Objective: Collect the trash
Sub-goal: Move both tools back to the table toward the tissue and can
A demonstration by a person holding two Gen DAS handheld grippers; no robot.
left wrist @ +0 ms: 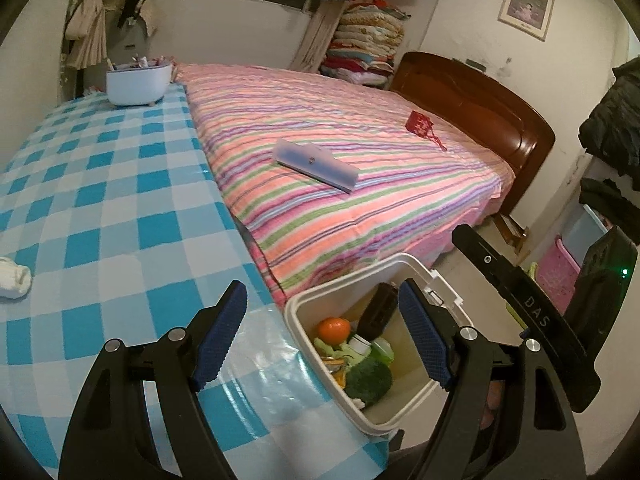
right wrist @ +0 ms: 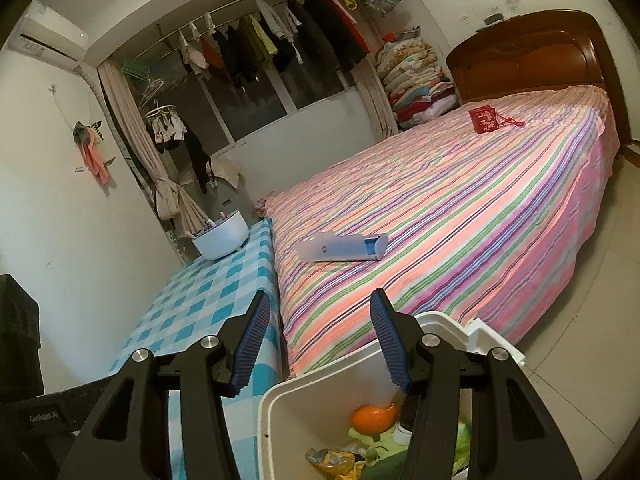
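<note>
At the bottom of both views, the white trash bin [left wrist: 404, 408] stands open below the table's [left wrist: 120, 200] edge, holding an orange [left wrist: 334, 328], broccoli [left wrist: 368, 378], a dark bottle [left wrist: 378, 310] and wrappers. The left hand-held gripper [left wrist: 324, 336] gapes wide and empty above its rim; the right hand-held gripper [right wrist: 318, 344] stands part open, holding nothing. Beyond, the striped bed [left wrist: 340, 152] fills mid-frame, bearing a pale box [left wrist: 316, 164].

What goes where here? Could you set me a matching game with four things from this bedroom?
Things:
1. round orange fruit
2. flat pale blue box
3. small red gift bag
4. round white tub

Places:
A. on the blue checked cloth
B. near the wooden headboard
C. inside the white bin
D. middle of the striped bedspread

Pairs: 1-C, 2-D, 3-B, 4-A
</note>
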